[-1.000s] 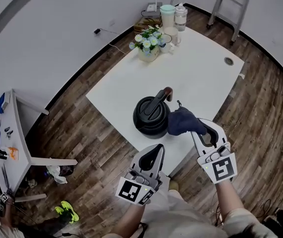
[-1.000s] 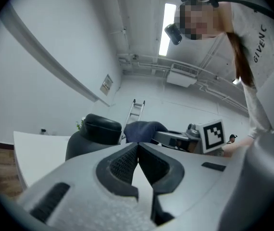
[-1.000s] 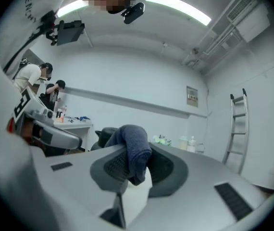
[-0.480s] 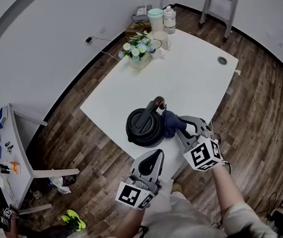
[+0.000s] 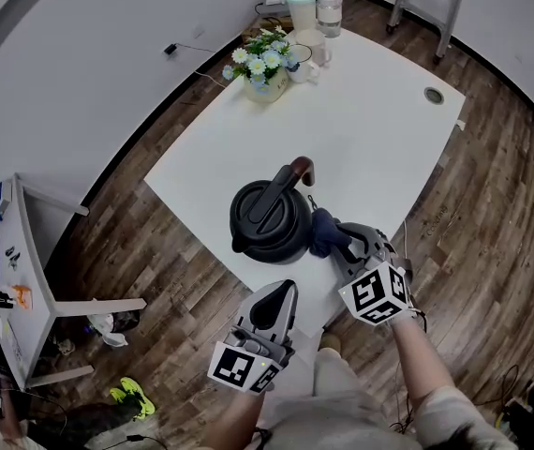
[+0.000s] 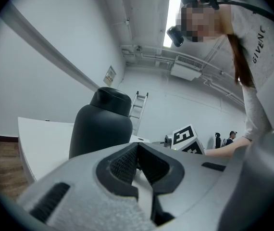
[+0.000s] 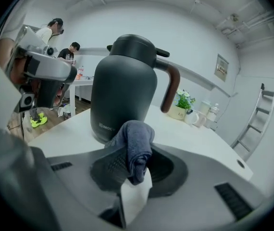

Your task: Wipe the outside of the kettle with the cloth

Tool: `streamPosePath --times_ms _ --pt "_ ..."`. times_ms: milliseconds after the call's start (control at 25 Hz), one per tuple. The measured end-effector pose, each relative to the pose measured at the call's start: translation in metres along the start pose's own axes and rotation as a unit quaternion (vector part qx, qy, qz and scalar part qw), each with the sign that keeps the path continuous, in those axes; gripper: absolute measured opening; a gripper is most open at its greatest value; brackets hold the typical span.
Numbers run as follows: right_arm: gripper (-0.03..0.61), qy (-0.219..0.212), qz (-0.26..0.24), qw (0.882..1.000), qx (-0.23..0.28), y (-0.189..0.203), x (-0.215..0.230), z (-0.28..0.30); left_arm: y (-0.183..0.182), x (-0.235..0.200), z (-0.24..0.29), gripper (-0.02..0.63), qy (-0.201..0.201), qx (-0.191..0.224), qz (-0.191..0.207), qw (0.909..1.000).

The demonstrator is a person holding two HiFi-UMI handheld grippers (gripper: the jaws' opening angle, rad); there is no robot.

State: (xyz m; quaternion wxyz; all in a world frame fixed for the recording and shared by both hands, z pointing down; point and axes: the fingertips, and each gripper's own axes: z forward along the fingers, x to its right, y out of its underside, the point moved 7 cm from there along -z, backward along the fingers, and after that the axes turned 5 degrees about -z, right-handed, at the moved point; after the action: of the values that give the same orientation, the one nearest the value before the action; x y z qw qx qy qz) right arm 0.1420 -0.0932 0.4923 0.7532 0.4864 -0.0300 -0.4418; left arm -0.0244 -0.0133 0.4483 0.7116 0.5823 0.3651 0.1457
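Kettle: the black kettle (image 5: 269,221) stands upright near the front edge of the white tabletop (image 5: 370,129), lid on, contents out of sight.
Right claw: the right claw (image 5: 347,242) is clenched on a bunched dark-blue cloth (image 5: 325,234), held against or just beside the kettle's right side. Contact is not certain.
Left claw: the left claw (image 5: 274,300) is pinched closed on nothing, off the tabletop's edge.
Progress: the wipe looks barely under way, and most of the outside probably remains.
Far end: the flower pot (image 5: 262,68), tumbler (image 5: 302,7) and bottle (image 5: 329,9) stand well apart from the kettle, fill unreadable.
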Motion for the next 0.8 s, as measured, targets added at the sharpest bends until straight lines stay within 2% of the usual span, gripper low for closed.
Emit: streamPosePath --times_ms 120,200,360,400,480,560,640,720,800 --pt "0.063 0.054 0.001 0.998 0.015 -0.008 0.012 -0.020 0.000 -0.002 -0.005 0.008 -0.024 0.006 0.006 0.9997" --pt "0.063 0.099 -0.010 0.993 0.068 -0.032 0.018 -0.052 -0.006 -0.004 -0.011 0.008 -0.045 0.017 0.017 0.9987" --pt "0.063 0.142 -0.007 0.970 0.197 -0.104 0.014 -0.119 -0.036 -0.012 -0.026 0.008 -0.079 0.056 0.046 0.9942" --pt "0.063 0.151 -0.018 0.963 0.224 -0.124 0.010 -0.129 -0.049 -0.013 -0.029 0.008 -0.085 0.071 0.057 0.9923" --pt "0.063 0.166 -0.073 0.948 0.261 -0.163 -0.001 -0.139 -0.077 -0.011 -0.037 0.008 -0.093 0.103 0.074 0.9876" --pt "0.063 0.171 -0.137 0.937 0.273 -0.195 -0.018 -0.137 -0.103 -0.008 -0.044 0.008 -0.100 0.135 0.086 0.9820" --pt "0.063 0.168 -0.195 0.930 0.264 -0.214 -0.039 -0.123 -0.118 -0.013 -0.054 0.008 -0.112 0.161 0.103 0.9752" --pt "0.063 0.170 -0.249 0.926 0.227 -0.218 -0.059 -0.106 -0.116 -0.020 -0.062 0.008 -0.125 0.166 0.104 0.9726" --pt "0.063 0.175 -0.289 0.923 0.184 -0.211 -0.075 -0.088 -0.101 -0.032 -0.063 0.008 -0.135 0.149 0.088 0.9756"
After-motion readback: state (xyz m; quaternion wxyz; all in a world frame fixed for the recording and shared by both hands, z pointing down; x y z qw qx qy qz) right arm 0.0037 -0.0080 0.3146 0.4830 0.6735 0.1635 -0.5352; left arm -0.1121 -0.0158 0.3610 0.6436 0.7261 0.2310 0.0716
